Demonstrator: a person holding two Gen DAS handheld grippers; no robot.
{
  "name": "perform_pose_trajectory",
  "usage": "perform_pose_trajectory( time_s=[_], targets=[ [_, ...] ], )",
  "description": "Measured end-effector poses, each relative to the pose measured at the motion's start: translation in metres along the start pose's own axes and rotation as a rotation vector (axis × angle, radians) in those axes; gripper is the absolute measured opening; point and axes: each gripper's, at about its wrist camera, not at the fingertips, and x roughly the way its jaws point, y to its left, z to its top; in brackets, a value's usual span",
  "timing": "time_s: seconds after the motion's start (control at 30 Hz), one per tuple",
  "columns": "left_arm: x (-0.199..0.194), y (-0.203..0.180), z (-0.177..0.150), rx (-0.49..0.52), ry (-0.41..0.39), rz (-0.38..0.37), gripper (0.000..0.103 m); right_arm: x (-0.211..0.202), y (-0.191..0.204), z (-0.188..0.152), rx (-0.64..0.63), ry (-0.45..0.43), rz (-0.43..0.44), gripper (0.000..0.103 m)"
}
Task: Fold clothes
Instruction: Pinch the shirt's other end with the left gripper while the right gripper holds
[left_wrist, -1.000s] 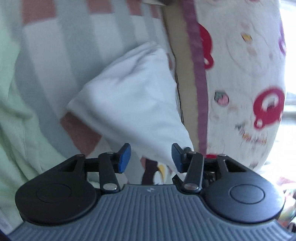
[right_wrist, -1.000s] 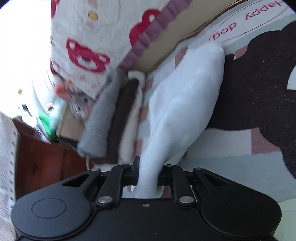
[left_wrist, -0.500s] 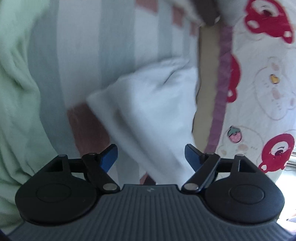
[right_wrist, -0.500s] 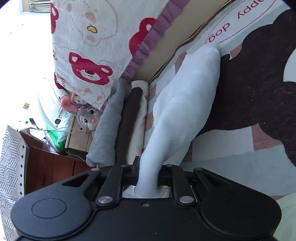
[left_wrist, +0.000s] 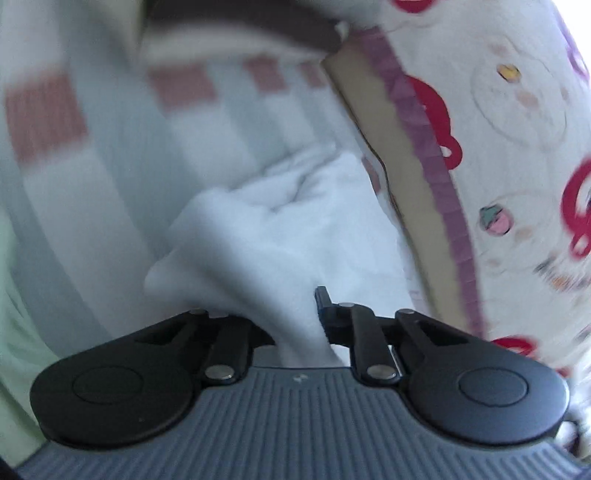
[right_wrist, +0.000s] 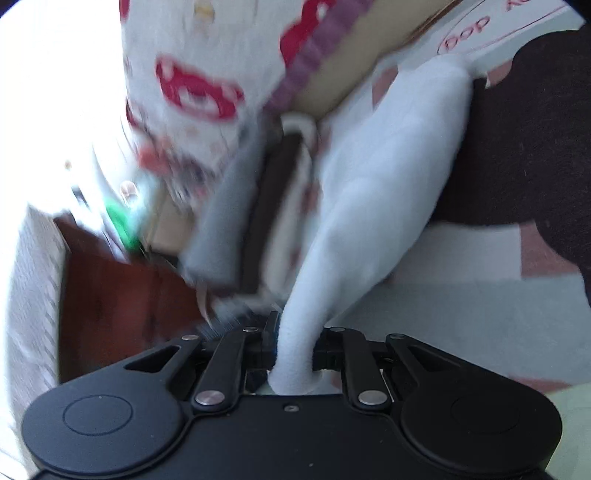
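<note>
Lying on bed (left_wrist: 110, 155) near its pillow-side edge: white garment (left_wrist: 280, 236), soft, light, floppy; best gripped at corners. Left hand-held gripper (left_wrist: 295, 325) has just closed, cloth pinched. Right hand-held gripper (right_wrist: 293, 354) clamped on bunched end. Garment type unclear; blur probably hides hems; folded pile (right_wrist: 258, 206) indistinct.

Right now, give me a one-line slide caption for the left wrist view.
Left gripper, jaws just closed, pinches a white garment lying on a striped blanket.
</note>
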Motion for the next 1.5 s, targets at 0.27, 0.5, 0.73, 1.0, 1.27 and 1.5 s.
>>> perform_pose_trajectory(
  time_s=[0.27,0.5,0.73,1.0,1.27,1.5],
  targets=[
    [0.011,-0.021,-0.004,0.197,-0.041,0.111,0.012,-0.017,-0.001,0.01,-0.073,0.045,-0.198,0.044],
    [0.006,0.002,-0.007,0.141,-0.016,0.073,0.012,-0.005,-0.066,0.057,0.24,-0.085,-0.18,0.059],
    [0.007,0.003,-0.005,0.204,-0.013,0.057,0.012,0.048,-0.059,0.094,0.154,-0.068,-0.291,0.059],
    [0.011,-0.003,-0.007,0.232,-0.011,0.089,0.013,0.057,-0.07,0.141,0.102,-0.167,-0.312,0.054],
    [-0.008,-0.027,-0.003,0.388,-0.084,0.094,0.012,0.049,-0.01,0.138,-0.268,-0.272,-0.366,0.023],
    [-0.055,-0.054,0.009,0.501,-0.19,0.09,0.012,0.03,0.058,0.132,-0.426,-0.34,-0.28,0.023]
  ],
)
